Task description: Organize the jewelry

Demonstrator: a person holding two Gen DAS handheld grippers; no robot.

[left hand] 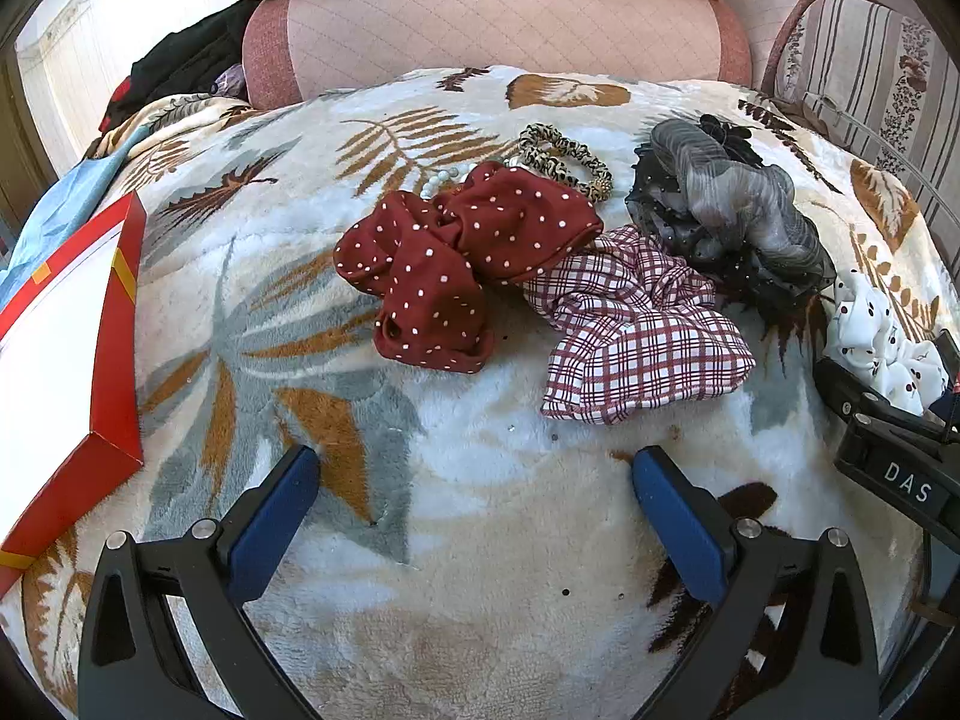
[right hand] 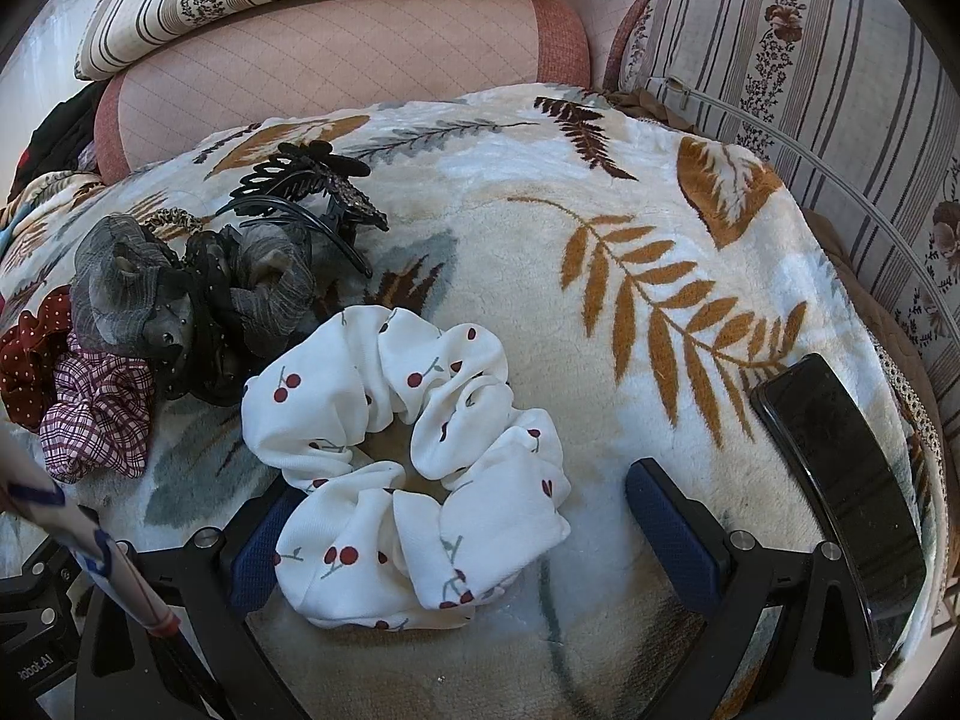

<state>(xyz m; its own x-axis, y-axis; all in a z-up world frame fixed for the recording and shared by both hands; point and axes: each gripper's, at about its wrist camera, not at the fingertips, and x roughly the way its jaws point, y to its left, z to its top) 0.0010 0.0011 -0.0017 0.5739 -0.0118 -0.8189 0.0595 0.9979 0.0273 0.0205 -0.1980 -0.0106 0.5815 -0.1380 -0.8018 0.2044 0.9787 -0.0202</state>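
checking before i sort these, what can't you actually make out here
- Red box, left wrist view: cut off by the left edge, so its contents are unseen.
- Bead string, left wrist view: mostly hidden behind the red polka-dot scrunchie.
- Right gripper, right wrist view: the cherry-print scrunchie covers its left finger.
- Phone, right wrist view: screen dark, nothing readable.

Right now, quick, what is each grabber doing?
Left gripper: open, holding nothing.
Right gripper: open, its fingers on both sides of the white cherry scrunchie, not squeezing it.
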